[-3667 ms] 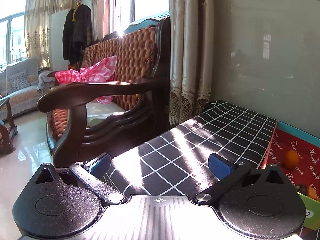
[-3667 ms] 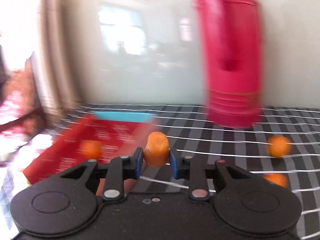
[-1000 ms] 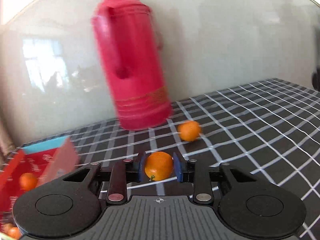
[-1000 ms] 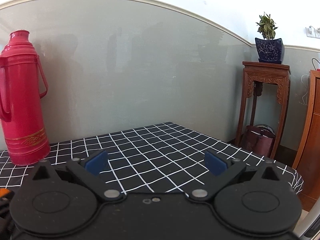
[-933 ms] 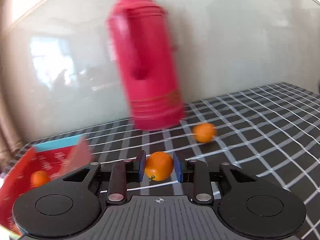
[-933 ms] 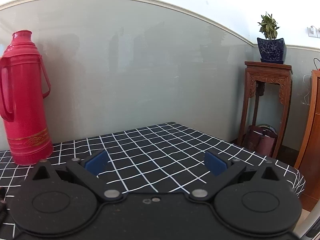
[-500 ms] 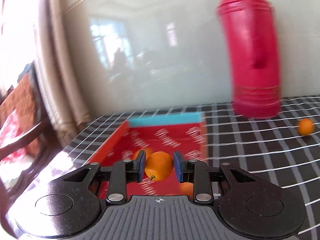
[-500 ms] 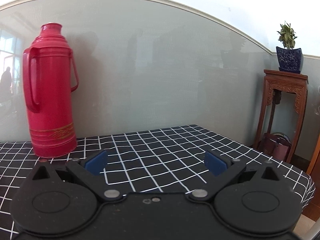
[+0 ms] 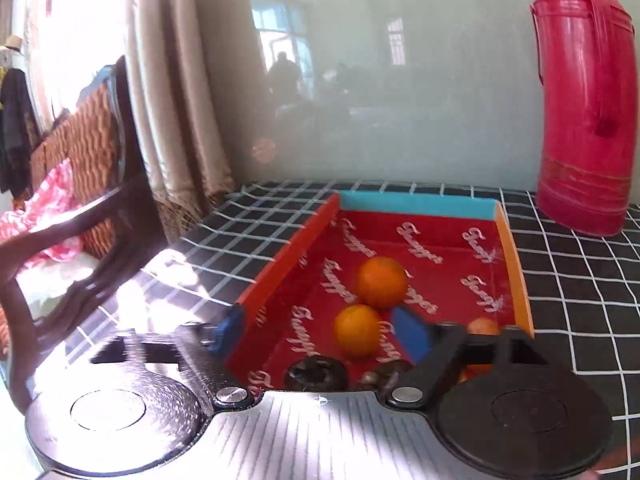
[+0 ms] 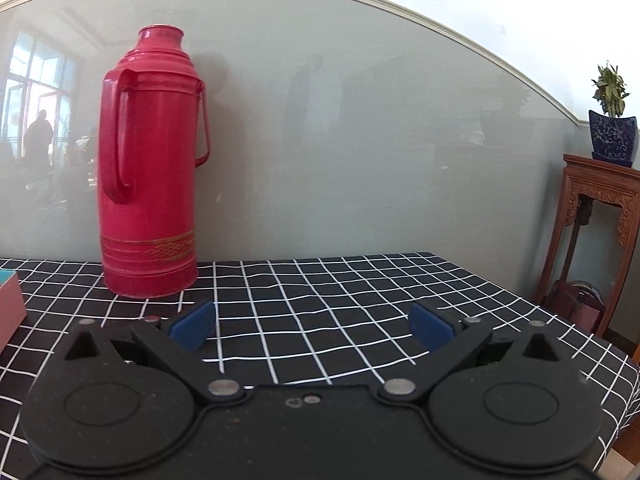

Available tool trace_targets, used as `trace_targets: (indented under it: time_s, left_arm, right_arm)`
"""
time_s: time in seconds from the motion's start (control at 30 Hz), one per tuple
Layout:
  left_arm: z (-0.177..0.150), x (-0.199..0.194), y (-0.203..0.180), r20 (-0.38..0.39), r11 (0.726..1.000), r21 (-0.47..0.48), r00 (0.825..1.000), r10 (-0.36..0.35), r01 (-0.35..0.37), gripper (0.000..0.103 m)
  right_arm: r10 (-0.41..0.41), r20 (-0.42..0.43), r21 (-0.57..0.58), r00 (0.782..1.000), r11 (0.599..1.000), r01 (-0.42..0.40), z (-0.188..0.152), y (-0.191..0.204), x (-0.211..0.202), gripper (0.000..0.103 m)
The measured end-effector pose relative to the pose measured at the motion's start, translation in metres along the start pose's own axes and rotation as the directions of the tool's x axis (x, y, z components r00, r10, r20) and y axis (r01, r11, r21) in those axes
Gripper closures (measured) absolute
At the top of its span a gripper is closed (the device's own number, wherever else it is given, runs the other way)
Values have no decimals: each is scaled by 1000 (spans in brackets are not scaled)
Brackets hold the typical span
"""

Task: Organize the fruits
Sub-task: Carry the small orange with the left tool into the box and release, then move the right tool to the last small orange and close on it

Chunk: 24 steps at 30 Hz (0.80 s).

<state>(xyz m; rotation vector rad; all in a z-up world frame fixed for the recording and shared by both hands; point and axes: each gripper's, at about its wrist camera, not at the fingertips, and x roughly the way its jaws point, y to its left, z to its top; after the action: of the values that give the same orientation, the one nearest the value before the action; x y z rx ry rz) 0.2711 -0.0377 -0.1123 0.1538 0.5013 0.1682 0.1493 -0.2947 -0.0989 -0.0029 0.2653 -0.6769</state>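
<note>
— While your left gripper (image 9: 320,330) hangs over the near end of the red tray (image 9: 288,258), how are its fingers set?

— Spread wide, with nothing between the blue pads (image 9: 412,340). You hold no fruit there. One pad sits at the tray's left wall, the other over the tray floor.

— Where are the fruits?

— You have two oranges on the printed floor. The near orange (image 9: 357,330) lies between your open fingers, and the far orange (image 9: 382,282) sits just behind it; whether they touch, I cannot tell. A third orange fruit (image 9: 484,326) shows partly behind your right-hand finger, near the tray's right wall. Two dark round fruits (image 9: 316,374) lie at the near edge, partly hidden by the gripper body.

— And the tray itself?

— It rests on the black checked tablecloth (image 9: 580,280), its blue end wall toward the grey wall. The red thermos (image 9: 584,112) stands upright on the cloth beyond the tray's far right corner.

— Your right gripper (image 10: 312,326)?

— Also wide open and empty, above bare cloth. From its camera the thermos stands to the left, and a corner of the tray shows at the left edge. A potted plant (image 10: 612,120) sits on a wooden stand (image 10: 596,216) past the table.
</note>
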Motion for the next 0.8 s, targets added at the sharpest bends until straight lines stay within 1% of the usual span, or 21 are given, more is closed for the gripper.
trace_targets:
  time_s: [0.03, 0.07, 0.1, 0.27, 0.4, 0.53, 0.63, 0.8]
  left_arm:
    - [1, -4, 2, 18, 1000, 2, 1000, 2, -2, 10]
    - [2, -9, 4, 29, 1000, -1, 1000, -4, 4, 3]
    - [3, -13, 7, 33, 1000, -10, 999, -7, 8, 0]
    - [6, -24, 20, 16, 999, -37, 1000, -22, 23, 0]
    - [-4, -37, 34, 14, 998, -58, 1000, -24, 25, 0]
    - [-16, -49, 45, 37, 998, -57, 999, 16, -14, 0]
    - [-24, -53, 53, 50, 996, -60, 997, 64, -61, 0]
    - [-29, -54, 75, 64, 986, -114, 990, 128, -120, 0]
  right_arm:
    - [5, 2, -4, 1000, 1000, -5, 0, 3, 0, 6]
    - [11, 2, -5, 1000, 1000, -11, 0, 5, 0, 6]
    - [17, 3, -6, 1000, 1000, -17, 0, 7, 0, 6]
    - [40, -8, -19, 999, 999, -40, -1, 17, 2, 6]
    - [54, -18, -38, 998, 998, -54, -3, 24, 5, 6]
    - [82, -39, -50, 996, 995, -84, -3, 31, 11, 6]
    - [117, -72, -62, 991, 991, -121, -2, 39, 21, 6]
    - [177, -146, -69, 973, 980, -189, 2, 54, 48, 7]
